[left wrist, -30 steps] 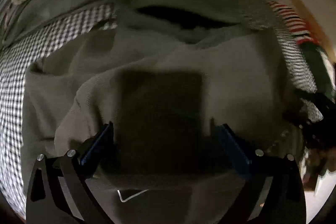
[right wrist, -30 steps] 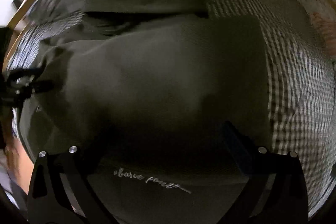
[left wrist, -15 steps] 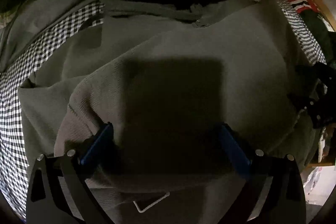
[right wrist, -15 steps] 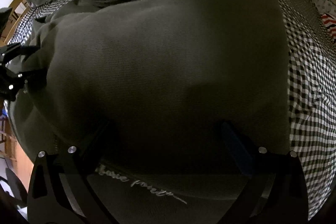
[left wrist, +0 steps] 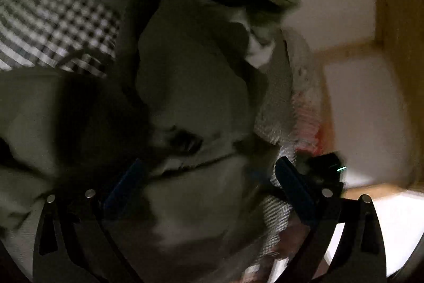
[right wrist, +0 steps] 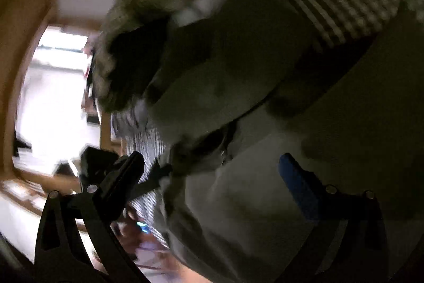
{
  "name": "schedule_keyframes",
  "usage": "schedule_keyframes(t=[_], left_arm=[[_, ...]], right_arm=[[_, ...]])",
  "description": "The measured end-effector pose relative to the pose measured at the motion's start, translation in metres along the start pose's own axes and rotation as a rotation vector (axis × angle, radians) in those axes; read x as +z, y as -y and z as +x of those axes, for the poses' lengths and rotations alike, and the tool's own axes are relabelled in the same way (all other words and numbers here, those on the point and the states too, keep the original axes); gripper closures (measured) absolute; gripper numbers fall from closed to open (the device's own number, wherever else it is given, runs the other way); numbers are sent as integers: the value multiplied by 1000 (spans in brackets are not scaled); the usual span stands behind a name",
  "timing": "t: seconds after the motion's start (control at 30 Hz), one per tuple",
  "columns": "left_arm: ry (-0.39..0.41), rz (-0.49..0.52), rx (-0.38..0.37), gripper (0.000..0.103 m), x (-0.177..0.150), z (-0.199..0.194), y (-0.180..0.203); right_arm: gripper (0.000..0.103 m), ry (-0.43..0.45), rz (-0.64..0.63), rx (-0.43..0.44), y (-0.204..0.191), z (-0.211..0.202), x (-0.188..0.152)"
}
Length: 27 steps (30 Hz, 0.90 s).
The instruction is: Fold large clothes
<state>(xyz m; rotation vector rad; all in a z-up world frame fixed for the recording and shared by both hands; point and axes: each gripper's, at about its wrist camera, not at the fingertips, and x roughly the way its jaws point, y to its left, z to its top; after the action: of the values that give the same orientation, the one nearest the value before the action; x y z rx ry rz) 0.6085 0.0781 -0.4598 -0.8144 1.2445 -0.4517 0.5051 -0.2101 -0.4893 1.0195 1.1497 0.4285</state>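
Both the left gripper (left wrist: 209, 177) and right gripper (right wrist: 212, 171) had jaws spread, gripping nothing, over the olive hoodie (left wrist: 190, 86), whose bunched fold looked likely to slump.

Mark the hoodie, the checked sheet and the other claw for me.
hoodie (left wrist: 190, 86): left wrist view, on a lit fold of its body.
checked sheet (left wrist: 61, 25): left wrist view, on the bare checks upper left.
right claw (left wrist: 324, 169): left wrist view, on its dark body at right.

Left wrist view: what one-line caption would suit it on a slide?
Open left gripper over a rumpled olive-grey hoodie on a checked bedsheet, the frame blurred.
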Motion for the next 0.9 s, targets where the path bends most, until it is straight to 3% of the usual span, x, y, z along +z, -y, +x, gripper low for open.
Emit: schedule_keyframes(t=[0.07,0.17,0.3,0.4,0.47,0.57,0.6,0.67,0.7,0.8,0.9], left_arm=[[-1,-60,-27,5,7,11,-5],[-4,-123,-12,5,18,26,-8],[-8,-160,36,5,24,42,-7],[5,-195,61,5,27,47,-5],[6,-195,78,5,31,51,0],[0,-168,127,6,33,56,10],[-2,-172,140,10,34,58,11],[-6,-173,205,31,40,64,17],[-18,-168,256,45,42,67,18],[-48,-155,310,57,44,72,20],[-56,-120,343,69,45,73,23]], right_arm=[[3,21,76,30,14,5,9],[3,36,186,28,29,15,17],[3,56,237,14,32,15,21],[7,124,275,53,27,5,25],[7,147,264,78,15,-2,33],[7,125,307,37,15,6,44],[10,113,345,33,22,13,48],[23,95,368,19,28,23,52],[35,89,372,-5,29,25,53],[46,81,382,-49,31,28,51],[74,99,349,-26,29,22,46]])
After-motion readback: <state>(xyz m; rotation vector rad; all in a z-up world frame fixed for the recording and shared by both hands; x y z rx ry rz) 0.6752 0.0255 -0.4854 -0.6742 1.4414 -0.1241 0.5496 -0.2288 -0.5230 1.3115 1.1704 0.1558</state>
